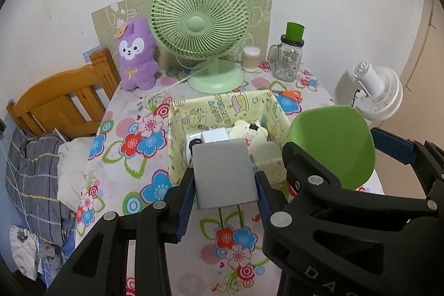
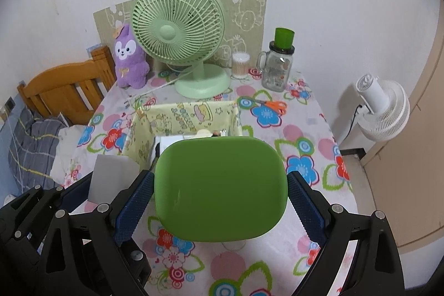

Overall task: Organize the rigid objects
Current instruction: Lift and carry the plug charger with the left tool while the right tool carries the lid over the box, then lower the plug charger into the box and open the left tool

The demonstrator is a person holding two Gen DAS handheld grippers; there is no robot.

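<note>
My left gripper (image 1: 225, 185) is shut on a white plug adapter (image 1: 223, 174), prongs pointing down toward me, held above the near wall of a yellow patterned storage box (image 1: 177, 154). The box holds a white charger (image 1: 213, 135) and cream toy pieces (image 1: 249, 132). My right gripper (image 2: 220, 193) is shut on a green rounded object (image 2: 220, 187), held just in front of the box (image 2: 183, 115); it hides most of the box's inside. The green object (image 1: 333, 146) and right gripper also show at the right of the left wrist view. The adapter (image 2: 111, 176) shows at left in the right wrist view.
A green desk fan (image 1: 199, 27), a purple plush (image 1: 136, 54), a cotton swab jar (image 1: 251, 58) and a glass mug jar with a green cap (image 1: 288, 57) stand at the table's back. Orange scissors (image 2: 270, 105) lie right of the box. A white fan (image 2: 383, 110) stands off the table's right edge, a wooden bed frame (image 1: 61, 101) at its left.
</note>
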